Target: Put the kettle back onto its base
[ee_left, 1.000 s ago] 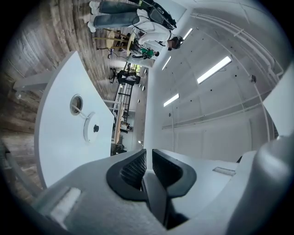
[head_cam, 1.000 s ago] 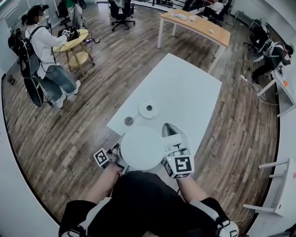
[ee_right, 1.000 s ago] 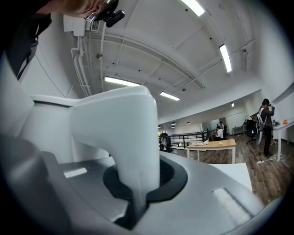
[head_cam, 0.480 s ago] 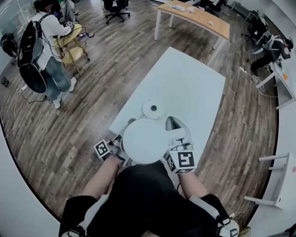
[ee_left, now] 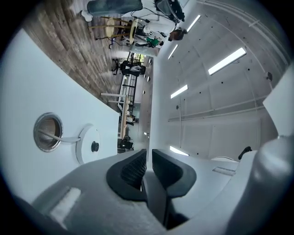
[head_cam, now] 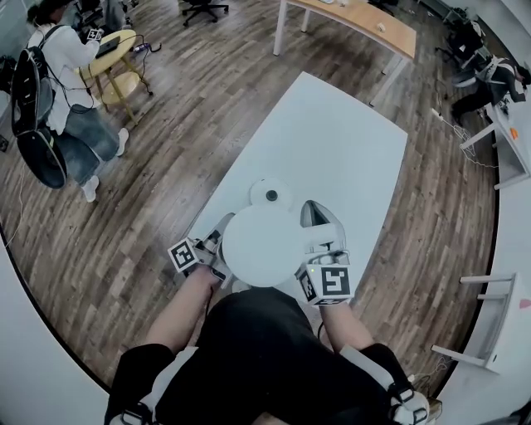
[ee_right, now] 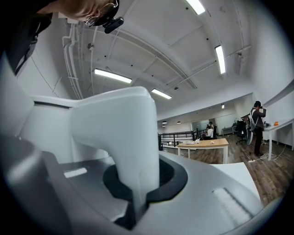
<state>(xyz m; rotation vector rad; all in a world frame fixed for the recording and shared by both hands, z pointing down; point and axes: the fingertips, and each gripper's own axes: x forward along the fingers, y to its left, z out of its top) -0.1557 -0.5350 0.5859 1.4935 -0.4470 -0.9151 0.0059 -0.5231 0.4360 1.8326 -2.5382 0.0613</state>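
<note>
White and round-lidded, the plastic electric kettle (head_cam: 262, 249) is held above the near end of the surface, its lid just overlapping the near rim of the round white base (head_cam: 270, 193) with the dark centre pin. It is not yet seated. Its thick white handle (ee_right: 123, 133) is clamped between the jaws of the right gripper (ee_right: 142, 181), which is closed hard on it. The left gripper (ee_left: 149, 160) is held just beside the kettle's other flank, its jaws a narrow slit apart with nothing seen in the gap. Whether it touches the body cannot be told.

The shell is judged stiff, smooth and rather slippery, so the handle is the sound place for a hold. The load is likely lopsided if water is inside, which cannot be seen. A level, centred descent onto the pin is judged to be needed.

The base lies on a white rectangular surface (head_cam: 332, 141), with a round cable hole (ee_left: 48, 133) beside it. Around it, brown wood-plank floor (head_cam: 207, 100) is seen, with a wooden-topped desk (head_cam: 365, 21) beyond and a person with a backpack (head_cam: 50, 91) at a small yellow table (head_cam: 116, 62).
</note>
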